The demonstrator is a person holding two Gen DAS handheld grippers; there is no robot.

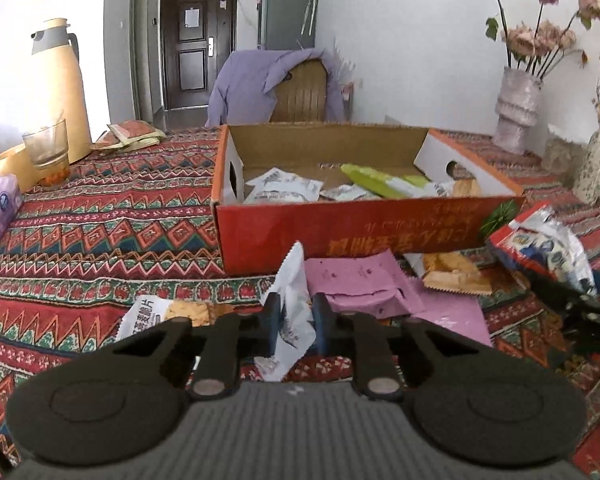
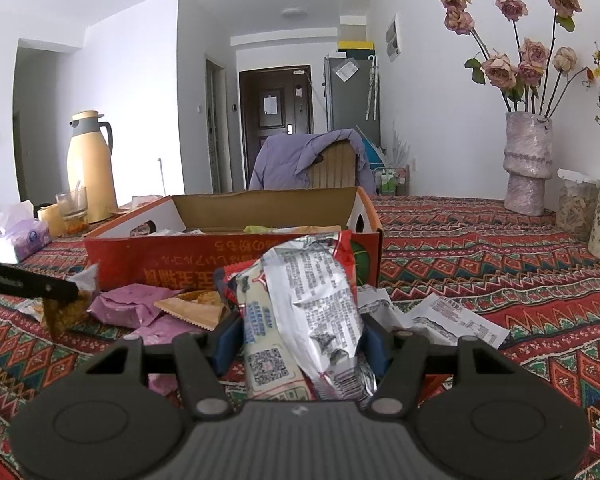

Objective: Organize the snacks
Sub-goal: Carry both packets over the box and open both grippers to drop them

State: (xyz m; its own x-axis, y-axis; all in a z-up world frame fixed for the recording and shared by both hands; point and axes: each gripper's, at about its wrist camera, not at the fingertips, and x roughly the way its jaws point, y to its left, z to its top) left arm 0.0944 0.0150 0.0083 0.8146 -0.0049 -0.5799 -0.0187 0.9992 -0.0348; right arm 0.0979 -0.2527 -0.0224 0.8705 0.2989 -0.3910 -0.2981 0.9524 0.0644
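A: Which step is this?

B: Picking up, with both hands loaded. The left gripper [image 1: 294,320] is pinched tight on a white packet [image 1: 290,312] just in front of the red box [image 1: 340,228], and the right gripper [image 2: 300,336] clamps a big silver-and-red bag [image 2: 308,304] — held up off the patterned tablecloth [image 2: 480,248], near the box's front wall.

A: And the rest of the snacks?

B: Several lie inside the box already; the purple packet [image 1: 364,280] and a biscuit packet [image 1: 452,272] are on the cloth before it.

A: Next?

B: I'd judge both need carrying over the front wall, then releasing inside — the bulky bag needs clearance.
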